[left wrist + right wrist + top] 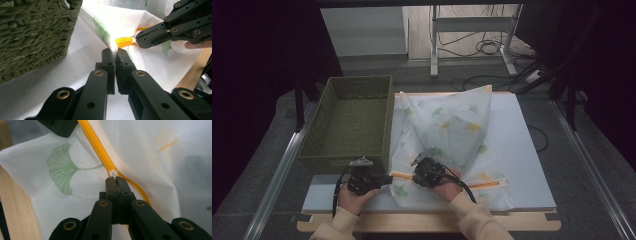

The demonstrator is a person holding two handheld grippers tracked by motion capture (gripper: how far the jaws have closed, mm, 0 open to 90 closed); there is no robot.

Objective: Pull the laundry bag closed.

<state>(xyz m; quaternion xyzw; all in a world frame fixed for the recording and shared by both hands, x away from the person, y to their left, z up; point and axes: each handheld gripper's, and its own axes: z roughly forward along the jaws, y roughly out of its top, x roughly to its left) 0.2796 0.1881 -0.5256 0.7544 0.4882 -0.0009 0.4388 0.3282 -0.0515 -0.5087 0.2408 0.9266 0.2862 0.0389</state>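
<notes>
Two tongs grip the cover (452, 130) at lower centre of the counter (522, 150): left tongs (115, 51) clench its edge, right tongs (116, 179) clench the zipper pull (113, 173), beside the basket (352, 120).

Overhead looks forward-down; both close tool views share the laundry bag (150, 47).
</notes>
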